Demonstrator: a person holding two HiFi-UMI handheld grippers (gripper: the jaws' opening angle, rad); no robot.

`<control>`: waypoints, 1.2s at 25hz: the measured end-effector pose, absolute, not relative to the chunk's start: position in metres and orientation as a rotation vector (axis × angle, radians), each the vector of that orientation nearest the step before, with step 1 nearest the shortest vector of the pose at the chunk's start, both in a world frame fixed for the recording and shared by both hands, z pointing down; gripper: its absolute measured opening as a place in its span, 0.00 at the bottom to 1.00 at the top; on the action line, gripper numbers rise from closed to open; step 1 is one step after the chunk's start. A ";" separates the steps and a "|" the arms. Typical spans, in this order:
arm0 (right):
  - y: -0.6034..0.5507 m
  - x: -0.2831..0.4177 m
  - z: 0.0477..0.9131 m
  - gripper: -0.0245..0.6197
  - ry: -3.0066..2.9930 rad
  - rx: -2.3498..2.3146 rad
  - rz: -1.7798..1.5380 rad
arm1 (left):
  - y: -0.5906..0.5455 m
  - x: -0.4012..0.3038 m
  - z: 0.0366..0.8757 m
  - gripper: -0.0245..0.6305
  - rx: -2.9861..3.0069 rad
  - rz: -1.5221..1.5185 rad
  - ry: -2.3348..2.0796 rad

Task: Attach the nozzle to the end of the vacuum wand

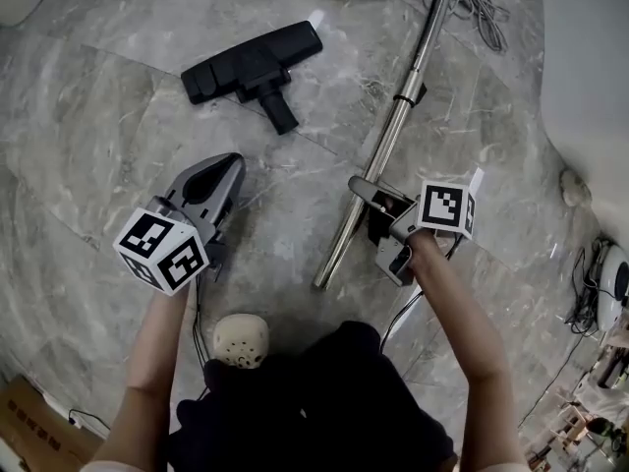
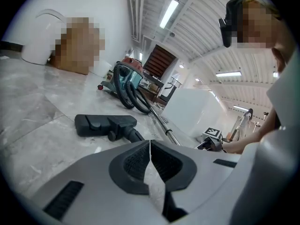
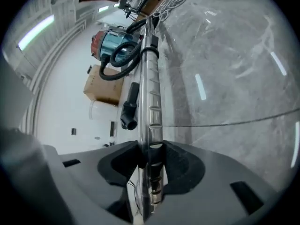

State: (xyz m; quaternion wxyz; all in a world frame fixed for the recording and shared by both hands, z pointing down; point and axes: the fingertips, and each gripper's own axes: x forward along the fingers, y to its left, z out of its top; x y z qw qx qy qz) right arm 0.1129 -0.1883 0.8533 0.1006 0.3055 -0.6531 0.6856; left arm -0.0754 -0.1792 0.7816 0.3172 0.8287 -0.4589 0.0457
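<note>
The black plastic floor nozzle [image 1: 251, 62], a wide flat head with a short round neck pointing to the lower right, lies on the grey marble floor [image 1: 108, 126] in the upper left-centre of the head view. The long chrome metal vacuum wand [image 1: 393, 116] runs diagonally from the top right down to the centre of that frame, its free end well apart from the nozzle. The right claw [image 1: 360, 195] pinches the wand near that lower end; in the right gripper view the tube sits between the dark ribbed pads [image 3: 182, 165]. The left claw [image 1: 226, 170] is pressed together with nothing in it, below and left of the nozzle.

Bare floor lies open between the nozzle's neck and the wand's end. A large white object [image 1: 590, 77] crowds the right edge, and a tangle of grey cable [image 1: 482, 3] lies by the wand's top.

The wand's upper end is cut off at the top edge. The teal and red canister vacuum [image 2: 127, 76] with its black hose [image 2: 133, 97] shows only small and far in the gripper views
</note>
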 end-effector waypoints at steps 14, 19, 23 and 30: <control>-0.189 0.136 0.839 0.28 -2.176 1.199 2.195 | -0.238 -0.083 0.807 0.33 1.871 -0.061 -1.087; -0.190 0.135 0.838 0.28 -2.193 1.182 2.241 | -0.261 -0.071 0.823 0.53 1.742 -0.064 -0.962; -0.192 0.130 0.835 0.28 -2.206 1.145 2.275 | -0.273 -0.059 0.838 0.55 1.650 -0.056 -0.908; -0.192 0.124 0.829 0.28 -2.229 1.081 2.339 | -0.294 -0.045 0.854 0.54 1.570 0.012 -0.910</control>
